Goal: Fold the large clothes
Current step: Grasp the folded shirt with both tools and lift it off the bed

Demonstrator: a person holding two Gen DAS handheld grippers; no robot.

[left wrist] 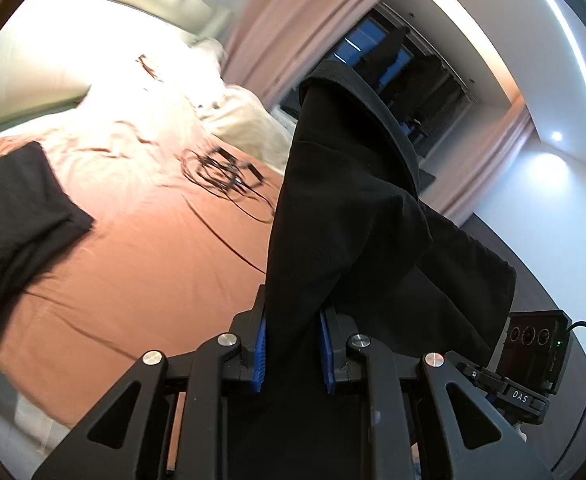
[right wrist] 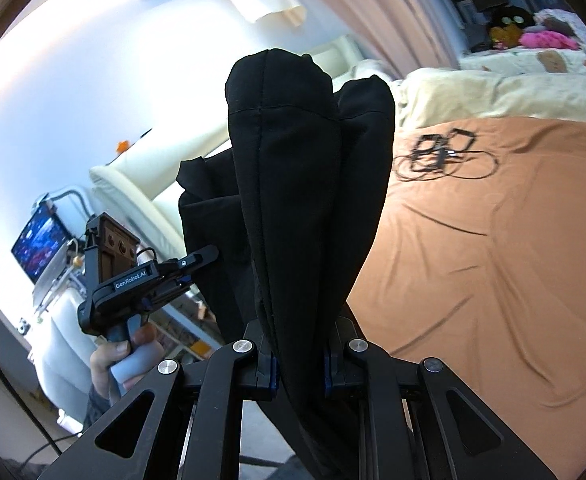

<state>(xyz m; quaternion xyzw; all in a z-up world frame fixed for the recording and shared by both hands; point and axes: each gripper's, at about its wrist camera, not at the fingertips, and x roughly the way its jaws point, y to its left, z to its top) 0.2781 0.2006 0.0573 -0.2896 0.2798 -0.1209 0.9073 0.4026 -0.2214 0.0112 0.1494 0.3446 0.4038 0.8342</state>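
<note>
Both the left gripper [left wrist: 293, 354] and the right gripper [right wrist: 299, 364] clench the black garment [left wrist: 345, 216] in the air, its long axis hanging down between them, off the bed's [left wrist: 141, 248] near edge.

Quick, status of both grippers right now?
Left gripper: closed on the black garment.
Right gripper: closed on the same black garment.
</note>
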